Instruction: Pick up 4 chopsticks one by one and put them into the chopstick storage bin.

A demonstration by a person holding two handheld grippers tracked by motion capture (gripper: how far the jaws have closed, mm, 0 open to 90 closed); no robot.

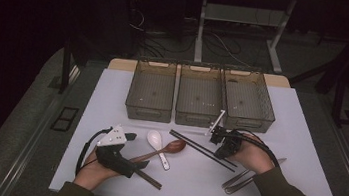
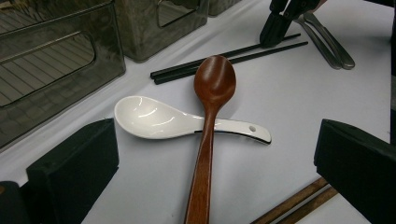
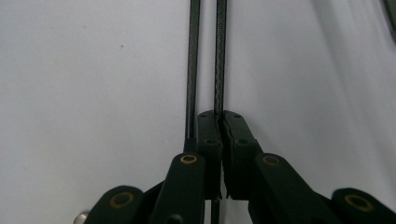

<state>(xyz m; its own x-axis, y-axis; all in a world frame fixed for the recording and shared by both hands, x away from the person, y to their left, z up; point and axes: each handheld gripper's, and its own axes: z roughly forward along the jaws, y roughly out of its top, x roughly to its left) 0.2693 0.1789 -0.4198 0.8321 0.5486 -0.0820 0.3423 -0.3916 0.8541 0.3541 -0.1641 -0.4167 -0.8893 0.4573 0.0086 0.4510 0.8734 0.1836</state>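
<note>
From the high view we see the right claw (image 1: 219,134) down on the pair of black chopsticks (image 1: 201,149), which lie slanted on the white bench (image 1: 288,137) just in front of the middle bin (image 1: 199,95) of three clear bins. Taking the chopsticks as our landmark, the wooden spoon (image 1: 166,149) and the white spoon (image 1: 157,145) lie crossed just to their left, metal tongs (image 1: 246,177) lie to their right near the person's right sleeve, and the left claw (image 1: 130,137) hovers further left, beyond the spoons. A pair of brown chopsticks (image 1: 147,177) sits under the left hand.

In the left gripper view we find the left claw (image 2: 215,163) spread wide, holding nothing, with the wooden spoon's (image 2: 212,102) handle running between its jaws and crossing over the white spoon (image 2: 163,122). The black chopsticks (image 2: 219,60) lie behind the spoon bowl, the right claw (image 2: 275,25) standing at their far end.

In the right gripper view our right claw (image 3: 220,122) is pinched shut on one black chopstick (image 3: 219,56); the other (image 3: 191,70) runs just beside it, outside the jaws.
</note>
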